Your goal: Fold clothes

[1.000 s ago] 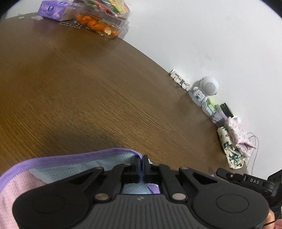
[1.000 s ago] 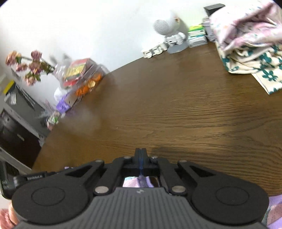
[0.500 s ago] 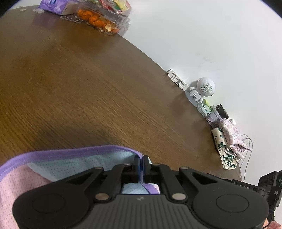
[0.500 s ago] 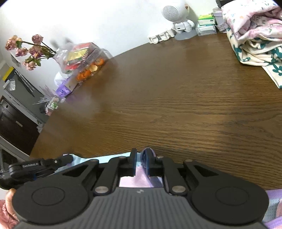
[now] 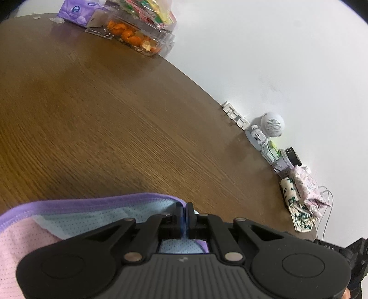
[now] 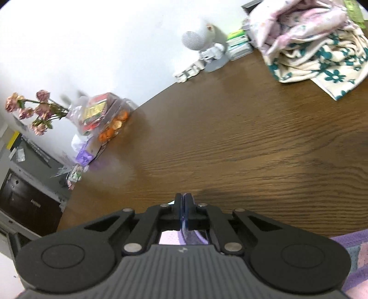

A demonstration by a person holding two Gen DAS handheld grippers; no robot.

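A mesh garment in pink and light blue with a purple hem lies at the near edge of the brown wooden table. My left gripper is shut on the hem at its corner. In the right wrist view the same garment shows at the lower right and under the tool. My right gripper is shut with a thin fold of purple cloth pinched between its pads, just above the table.
A pile of folded floral clothes sits at the far right by the wall, beside a small white robot figure. A clear box of orange snacks and a purple tissue pack stand at the far left. Dried flowers lean beyond the table.
Half a second ago the right jaws stood slightly apart around the purple hem; they have closed on it again. The left gripper has kept its grip and place.
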